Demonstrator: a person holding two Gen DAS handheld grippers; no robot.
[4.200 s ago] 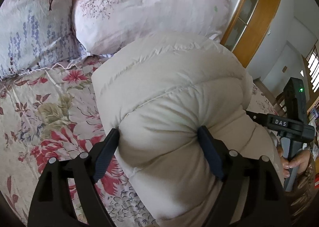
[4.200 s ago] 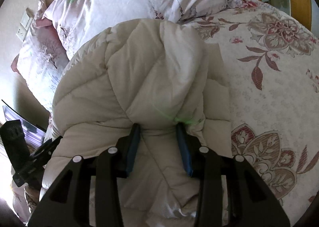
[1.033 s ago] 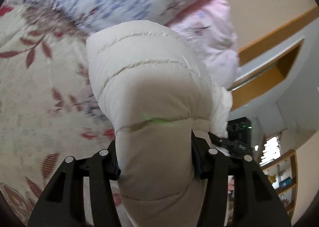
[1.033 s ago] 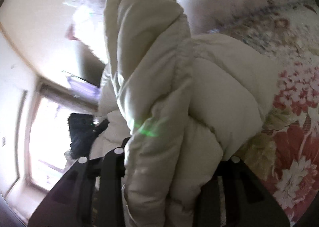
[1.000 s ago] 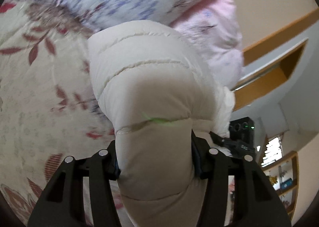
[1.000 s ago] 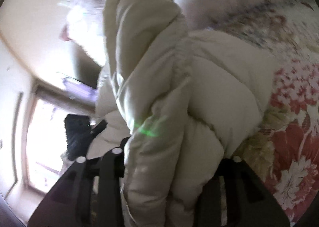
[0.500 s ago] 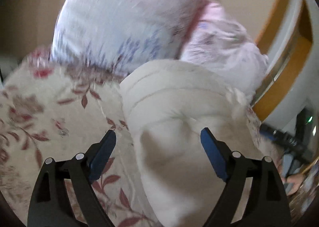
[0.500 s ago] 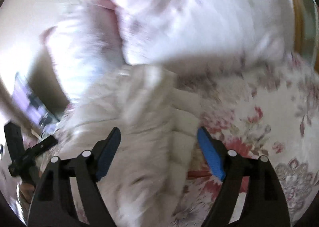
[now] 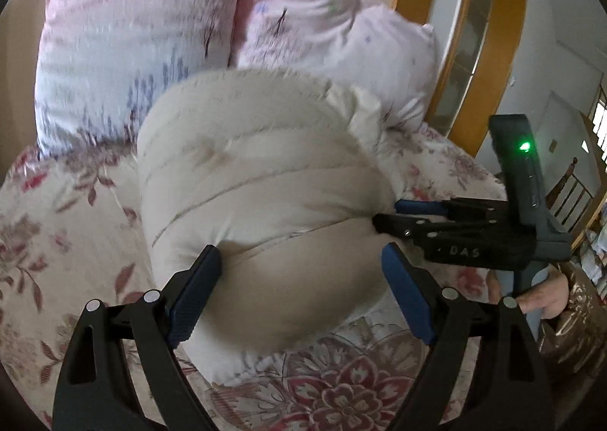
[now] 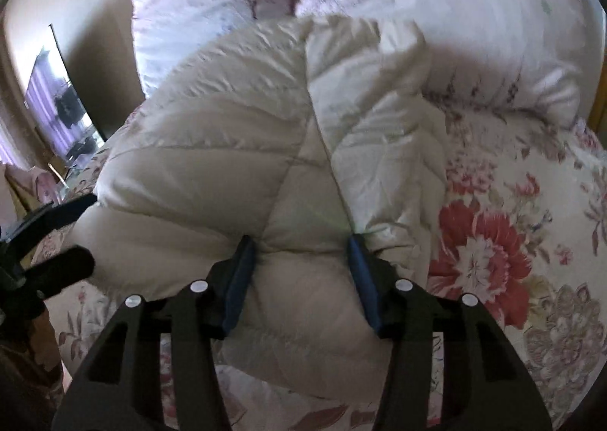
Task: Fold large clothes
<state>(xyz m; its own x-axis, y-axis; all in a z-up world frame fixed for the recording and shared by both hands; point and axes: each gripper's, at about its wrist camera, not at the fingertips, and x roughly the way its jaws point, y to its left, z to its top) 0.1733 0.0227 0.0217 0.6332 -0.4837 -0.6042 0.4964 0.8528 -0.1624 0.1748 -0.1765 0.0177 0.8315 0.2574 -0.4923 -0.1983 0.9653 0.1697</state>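
Observation:
A cream puffer jacket (image 9: 258, 181) lies as a folded bundle on the floral bedsheet (image 9: 64, 226), just in front of the pillows. My left gripper (image 9: 299, 256) is open wide around the bundle's near end. Its left pad (image 9: 193, 294) touches the fabric and the right pad sits at the bundle's edge without squeezing. My right gripper (image 10: 301, 241) has the jacket (image 10: 235, 135) between its jaws, which are closing. Both blue pads dig into puckered fabric. Each gripper shows in the other's view: the right gripper (image 9: 390, 217) at the bundle's right side, the left gripper (image 10: 76, 234) at its left.
Two pink flowered pillows (image 9: 132, 36) lean against the wall behind the jacket. A wooden door frame (image 9: 470, 63) stands right of the bed. A person's hand (image 9: 546, 298) holds the right gripper's handle. A dark screen (image 10: 57, 105) stands left of the bed.
Both grippers held the jacket bundle up and tilted a second ago. They let it go and it now lies on the bed. Both views rolled level, and the right jaws narrowed onto the fabric again.

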